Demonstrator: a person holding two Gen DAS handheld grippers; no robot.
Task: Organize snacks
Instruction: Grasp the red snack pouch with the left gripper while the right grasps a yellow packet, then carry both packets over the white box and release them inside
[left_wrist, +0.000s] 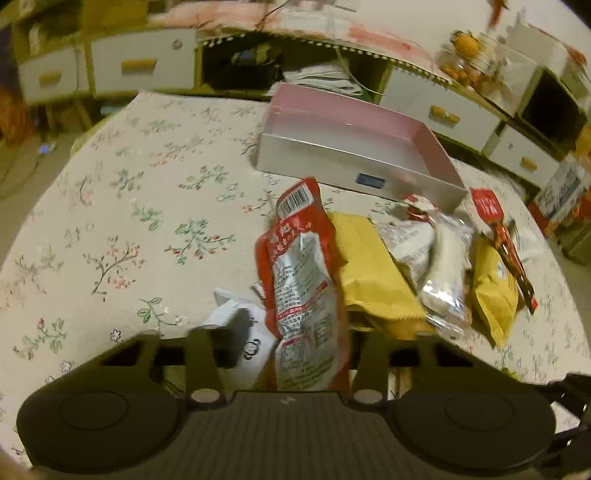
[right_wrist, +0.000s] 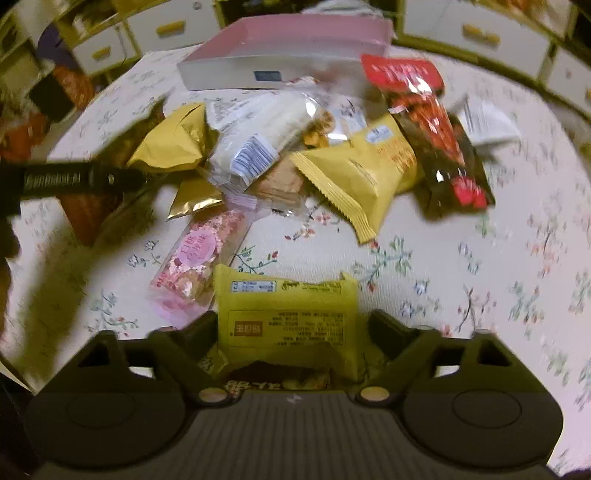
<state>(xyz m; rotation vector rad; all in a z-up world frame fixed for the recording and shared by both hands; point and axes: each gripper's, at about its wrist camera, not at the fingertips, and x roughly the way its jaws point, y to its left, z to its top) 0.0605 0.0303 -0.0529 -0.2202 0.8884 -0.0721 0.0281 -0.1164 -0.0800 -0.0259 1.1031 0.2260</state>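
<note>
Snacks lay heaped on a round table (left_wrist: 122, 206) under a floral cloth, in front of a shallow pink-lined tray (left_wrist: 354, 147) with silver walls. Left gripper (left_wrist: 295, 332): jaws drawn in on a red-and-silver pouch (left_wrist: 303, 280) with a barcode at its top end; the pouch stood between the fingers (left_wrist: 205, 350), held. A white packet (left_wrist: 236, 321) lay just beside the left finger. Right gripper (right_wrist: 291, 332): jaws partly apart, either side of a yellow packet (right_wrist: 288, 321); whether the pads pressed on it could not be told. Beside that: a pink packet (right_wrist: 199, 258). Further back, in the heap: a clear-wrapped white roll (right_wrist: 258, 136), a yellow ridged bag (right_wrist: 354, 173), a gold foil bag (right_wrist: 173, 144), a red-and-black bag (right_wrist: 432, 125).
</note>
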